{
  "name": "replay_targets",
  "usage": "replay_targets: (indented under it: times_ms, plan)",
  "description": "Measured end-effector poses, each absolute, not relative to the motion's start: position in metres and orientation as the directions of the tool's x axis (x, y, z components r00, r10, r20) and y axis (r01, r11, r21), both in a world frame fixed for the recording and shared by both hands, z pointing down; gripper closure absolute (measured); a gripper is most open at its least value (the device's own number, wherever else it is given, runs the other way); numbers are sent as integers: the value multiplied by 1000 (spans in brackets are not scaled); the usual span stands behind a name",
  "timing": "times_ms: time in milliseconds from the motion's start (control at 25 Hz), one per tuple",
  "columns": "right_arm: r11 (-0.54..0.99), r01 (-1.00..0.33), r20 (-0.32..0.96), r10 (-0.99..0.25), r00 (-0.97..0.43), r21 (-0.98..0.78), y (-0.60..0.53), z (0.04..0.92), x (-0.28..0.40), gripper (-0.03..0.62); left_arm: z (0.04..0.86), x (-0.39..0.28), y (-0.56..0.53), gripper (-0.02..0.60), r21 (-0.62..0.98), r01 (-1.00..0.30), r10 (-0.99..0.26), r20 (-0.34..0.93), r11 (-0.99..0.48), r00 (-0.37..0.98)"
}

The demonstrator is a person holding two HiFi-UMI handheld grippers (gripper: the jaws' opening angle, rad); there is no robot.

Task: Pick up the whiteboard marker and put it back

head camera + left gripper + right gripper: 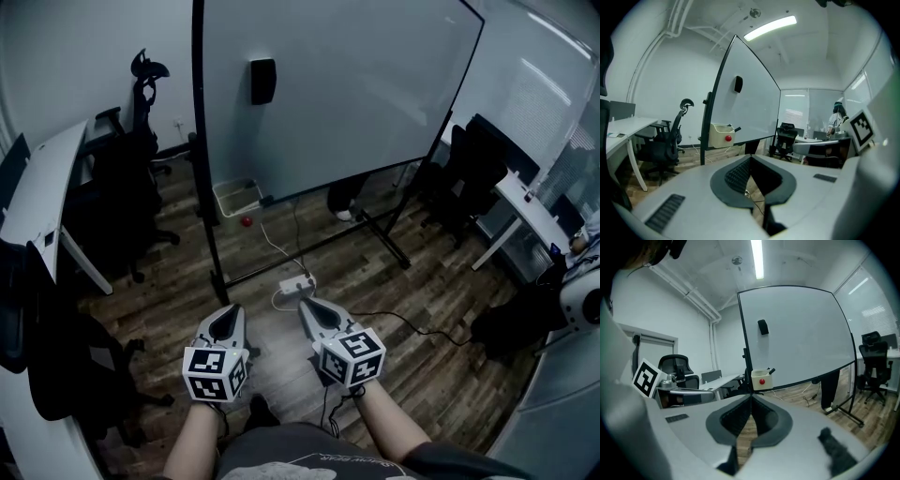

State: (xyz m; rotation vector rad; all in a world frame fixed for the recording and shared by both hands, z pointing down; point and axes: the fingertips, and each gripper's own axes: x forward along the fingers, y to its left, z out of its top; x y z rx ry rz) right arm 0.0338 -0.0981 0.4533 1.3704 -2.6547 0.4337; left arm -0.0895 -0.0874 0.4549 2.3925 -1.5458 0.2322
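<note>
Marker (771, 371) is what I am after. I think it is the thin dark stick that pokes up out of the cream box (755, 383) at the low left corner of the whiteboard (801, 333), but it is too small from here for me to be sure. I guess it is light and hard, with a smooth round body, so it can slip or roll if I pinch it badly. I want to take it on the body, side on, just under the end that sticks out. I do not want to take it by the cap, since a cap may pop off. A soft squeeze should be enough. The box has a red round knob (762, 381) on its front, and a black eraser (762, 327) sits high on the board. Both of my tools are well apart from all that. My left gripper (231, 309) has its jaws pressed together with nothing in them. My right gripper (304, 302) is the same, tips touching and empty. They hang side by side over the wood floor (281, 367), with a white power strip (298, 283) and its cord just ahead of them. I must open one gripper wide before I reach into the box. Black chairs (131, 187) stand off to the left.
</note>
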Motion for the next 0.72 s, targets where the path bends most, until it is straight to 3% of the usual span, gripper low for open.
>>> replay_targets:
  times_ms: [720]
  plan:
    - [455, -866, 250, -831, -497, -206, -196, 459, -9, 571, 461, -136, -191, 568, 189, -864, -821, 270, -467, 503]
